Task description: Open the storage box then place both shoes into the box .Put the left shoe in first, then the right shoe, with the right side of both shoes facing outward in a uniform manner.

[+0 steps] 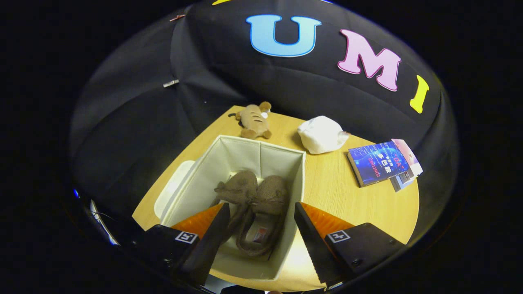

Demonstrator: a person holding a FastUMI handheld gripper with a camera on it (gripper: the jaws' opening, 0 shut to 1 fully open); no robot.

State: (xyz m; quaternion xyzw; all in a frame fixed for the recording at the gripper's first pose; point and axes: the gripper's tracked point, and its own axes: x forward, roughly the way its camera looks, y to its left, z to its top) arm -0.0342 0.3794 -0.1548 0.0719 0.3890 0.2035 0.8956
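Note:
A cream fabric storage box (282, 159) stands open on the wooden table, directly under my fingers. Two brown shoes lie side by side on its floor, toes pointing away from me: one shoe (236, 188) on the left, the other shoe (270, 196) on the right with its insole showing. My gripper (261, 222) hovers above the box's near end, open, with nothing between its fingers. The box's lid (171, 192) lies flat on the table against the box's left wall.
Beyond the box lie a brown plush toy (254, 119) and a white crumpled bundle (322, 134). A stack of books (382, 163) rests at the right of the table (347, 192). Black cloth walls close in behind and to the left.

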